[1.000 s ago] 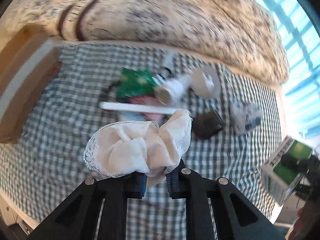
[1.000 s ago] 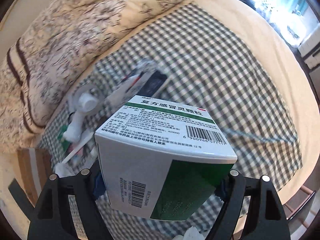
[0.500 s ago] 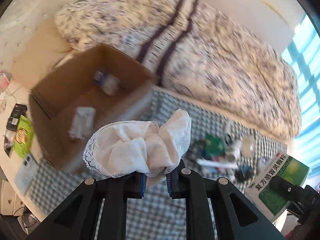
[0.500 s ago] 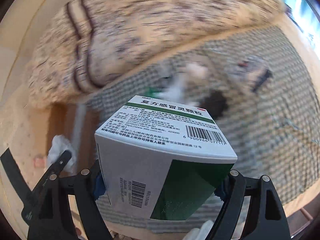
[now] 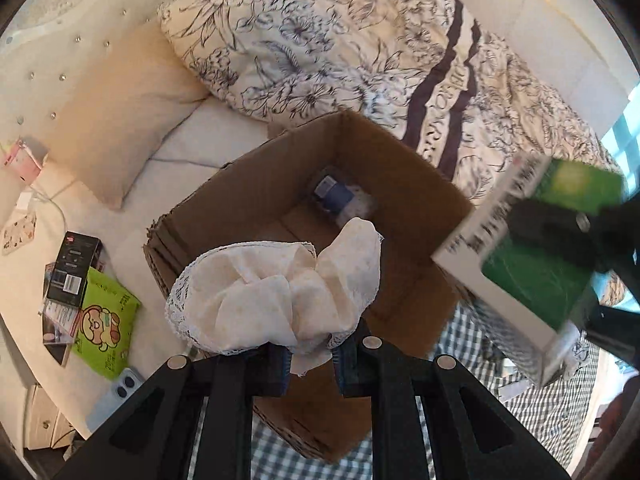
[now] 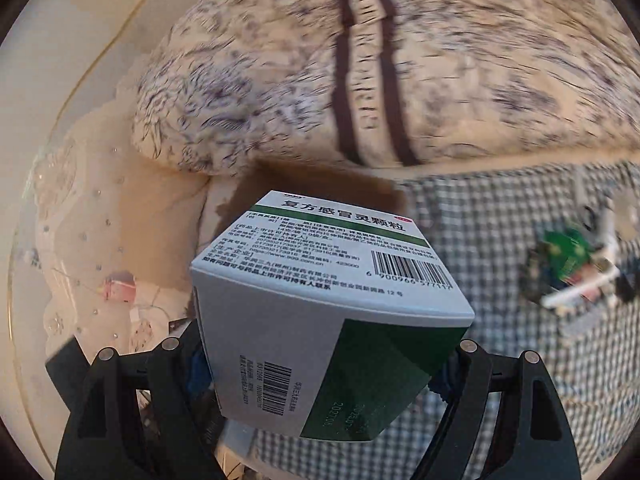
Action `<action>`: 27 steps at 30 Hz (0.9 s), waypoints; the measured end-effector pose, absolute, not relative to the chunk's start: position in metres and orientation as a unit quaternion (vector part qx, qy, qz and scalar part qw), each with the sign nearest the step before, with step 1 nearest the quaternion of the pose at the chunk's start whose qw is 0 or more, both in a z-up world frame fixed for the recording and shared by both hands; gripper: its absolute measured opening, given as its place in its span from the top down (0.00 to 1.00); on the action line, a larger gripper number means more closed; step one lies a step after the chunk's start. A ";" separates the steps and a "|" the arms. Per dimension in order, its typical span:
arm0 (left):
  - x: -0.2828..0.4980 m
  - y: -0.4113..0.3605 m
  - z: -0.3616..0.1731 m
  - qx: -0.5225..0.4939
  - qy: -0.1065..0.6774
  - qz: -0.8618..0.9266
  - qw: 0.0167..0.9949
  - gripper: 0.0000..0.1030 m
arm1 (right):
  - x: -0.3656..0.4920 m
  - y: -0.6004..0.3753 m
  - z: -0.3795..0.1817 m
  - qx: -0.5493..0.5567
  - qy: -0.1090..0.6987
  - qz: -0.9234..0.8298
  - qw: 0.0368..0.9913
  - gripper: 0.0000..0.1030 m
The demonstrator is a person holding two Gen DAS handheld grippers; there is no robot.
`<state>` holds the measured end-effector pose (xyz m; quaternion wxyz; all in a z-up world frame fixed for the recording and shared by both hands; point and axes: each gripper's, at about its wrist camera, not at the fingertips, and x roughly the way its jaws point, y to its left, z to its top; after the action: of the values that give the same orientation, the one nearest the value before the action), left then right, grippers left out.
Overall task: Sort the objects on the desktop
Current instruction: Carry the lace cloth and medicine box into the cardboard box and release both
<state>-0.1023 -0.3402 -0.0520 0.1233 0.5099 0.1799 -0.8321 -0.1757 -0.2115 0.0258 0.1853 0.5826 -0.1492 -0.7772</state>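
An open cardboard box on the bed holds a blue packet. Left tongs pinch a lace cloth above it; right tongs clamp a medicine box.

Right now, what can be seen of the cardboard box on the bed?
The cardboard box is plain brown corrugated board, open-topped, with its flaps not visible. It sits on the bed, partly on the checked cloth, with the floral duvet behind it. Inside lies a small blue item on something white. The left claw holds a lace-edged cloth over it.
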 end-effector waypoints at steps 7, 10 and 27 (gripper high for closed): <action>-0.111 -0.354 -0.066 0.510 0.200 -0.827 0.124 0.23 | -0.205 -0.255 0.007 0.605 -0.111 -0.770 0.169 0.17; -0.113 -0.354 -0.071 0.518 0.196 -0.825 0.113 0.22 | -0.211 -0.259 0.001 0.609 -0.102 -0.771 0.159 0.16; -0.104 -0.336 -0.067 0.529 0.190 -0.818 0.119 0.22 | -0.204 -0.242 0.012 0.603 -0.118 -0.773 0.154 0.15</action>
<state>-0.1042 -0.3361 -0.0670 0.1189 0.5292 0.1899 -0.8184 -0.2037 -0.2416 0.0116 0.1537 0.6034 -0.1185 -0.7735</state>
